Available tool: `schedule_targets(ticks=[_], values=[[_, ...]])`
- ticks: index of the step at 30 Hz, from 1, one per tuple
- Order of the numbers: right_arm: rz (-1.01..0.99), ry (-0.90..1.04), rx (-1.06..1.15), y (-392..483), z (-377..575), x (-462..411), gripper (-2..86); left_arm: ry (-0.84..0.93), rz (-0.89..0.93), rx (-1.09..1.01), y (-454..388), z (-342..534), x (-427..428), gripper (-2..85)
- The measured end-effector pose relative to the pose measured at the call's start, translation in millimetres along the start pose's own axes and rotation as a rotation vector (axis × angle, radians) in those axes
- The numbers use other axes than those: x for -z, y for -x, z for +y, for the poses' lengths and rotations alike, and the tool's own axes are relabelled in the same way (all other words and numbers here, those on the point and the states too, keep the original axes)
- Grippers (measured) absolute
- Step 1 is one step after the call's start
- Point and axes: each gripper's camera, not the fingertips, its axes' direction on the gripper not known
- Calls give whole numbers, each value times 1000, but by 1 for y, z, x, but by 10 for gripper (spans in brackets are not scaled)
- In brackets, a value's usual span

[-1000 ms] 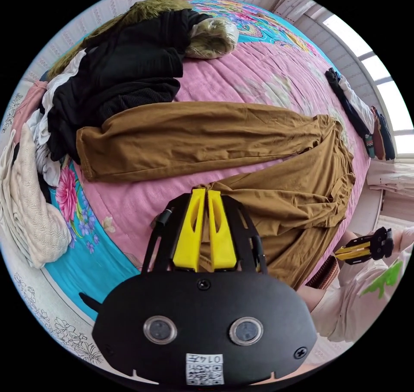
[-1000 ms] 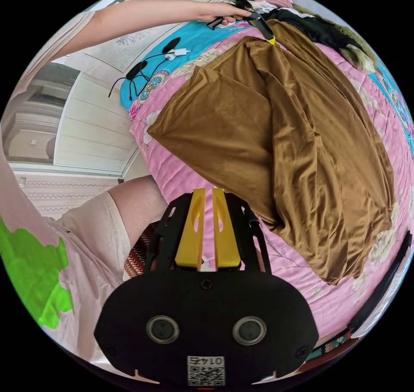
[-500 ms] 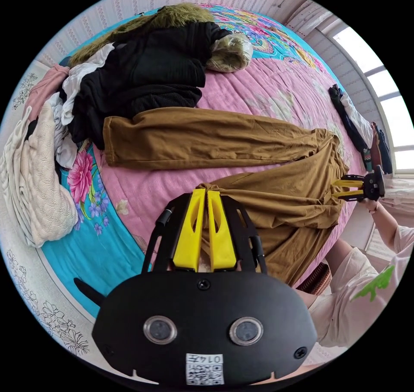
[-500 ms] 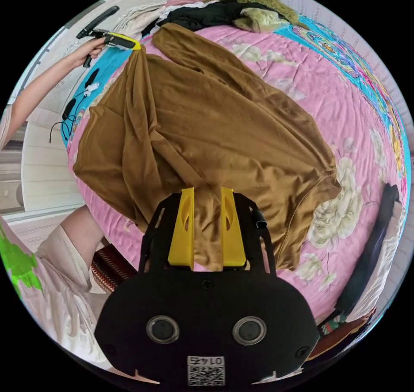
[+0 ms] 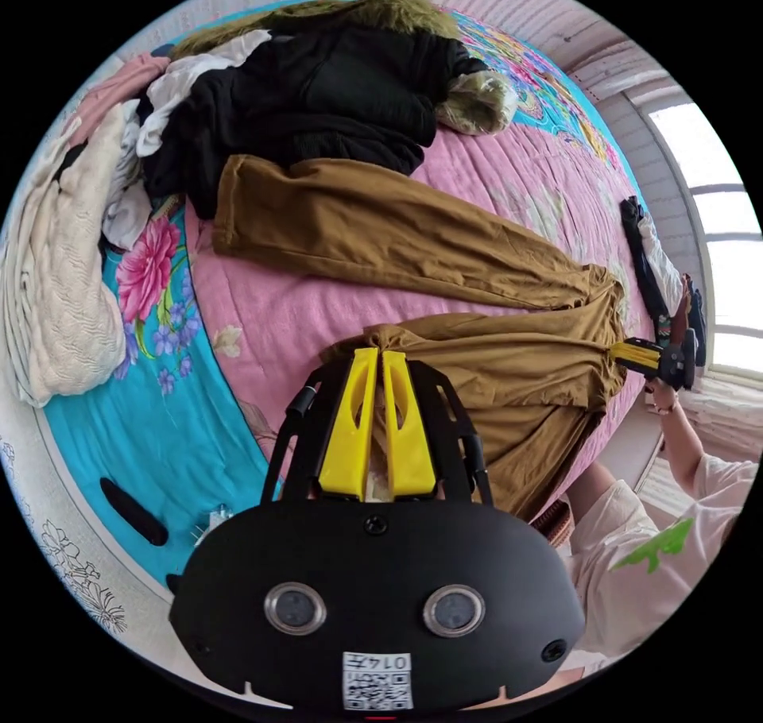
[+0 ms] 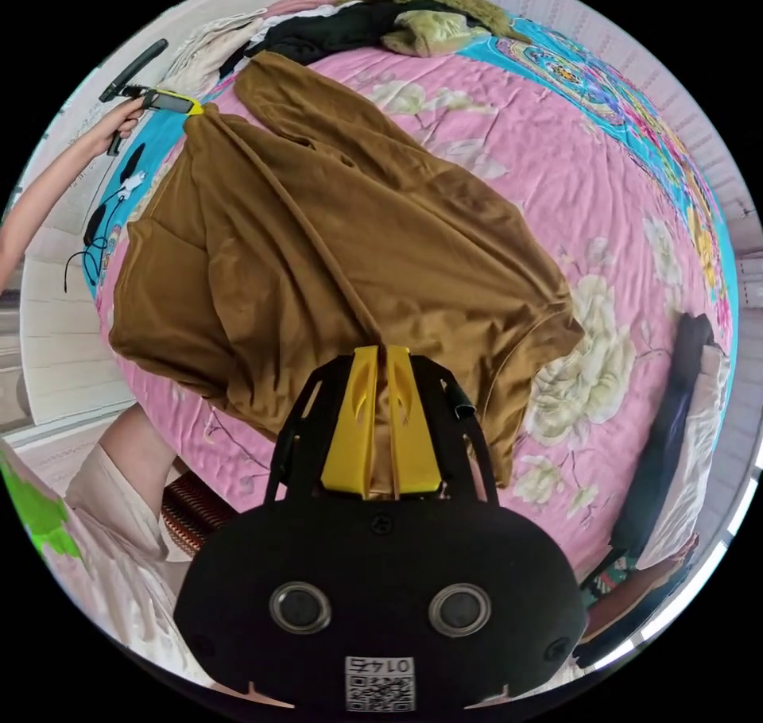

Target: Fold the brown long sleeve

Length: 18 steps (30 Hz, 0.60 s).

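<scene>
Both the left gripper [image 5: 381,357] and the right gripper [image 6: 383,353] are clamped on opposite ends of the brown long sleeve [image 6: 334,230], apparently stretching one fold edge taut over the pink quilt [image 6: 556,159].

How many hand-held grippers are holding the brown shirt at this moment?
2. The left hand-held gripper pinches one bunched edge of the brown long-sleeve shirt, near the blue bedsheet. The right hand-held gripper pinches the opposite end, toward the window side.
</scene>
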Motion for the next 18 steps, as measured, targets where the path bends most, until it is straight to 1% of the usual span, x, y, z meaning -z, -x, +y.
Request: schedule_targets(ticks=[2, 4, 6, 7, 10, 11, 13, 15, 17, 18], values=[[14, -34, -43, -5, 7, 11, 49, -16, 39, 44, 7, -3, -8, -9], [-19, -65, -64, -8, 16, 22, 58, -24, 62, 62, 10, -6, -12, -9], [-126, -75, 4, 3, 30, 32, 65, -25, 67, 67, 10, -9, -16, -9], [-139, -61, 30, 8, 33, 32, 66, -20, 61, 65, 9, -11, -19, -9], [-97, 34, 98, 26, 46, 21, 70, -10, 48, 53, 5, -15, -26, -9], [-42, 58, 99, 27, 49, 16, 71, -6, 45, 50, 3, -17, -29, -9], [-9, 81, 54, 21, 52, 12, 74, 2, 41, 45, 1, -19, -33, -9], [6, 60, -38, 8, 56, 17, 73, 8, 33, 37, -1, -20, -38, -9], [35, 63, -55, 3, 57, 15, 63, 17, 30, 35, -2, -22, -44, -9], [19, 106, -51, 0, 56, 7, 48, 18, 33, 35, -2, -22, -46, -9]])
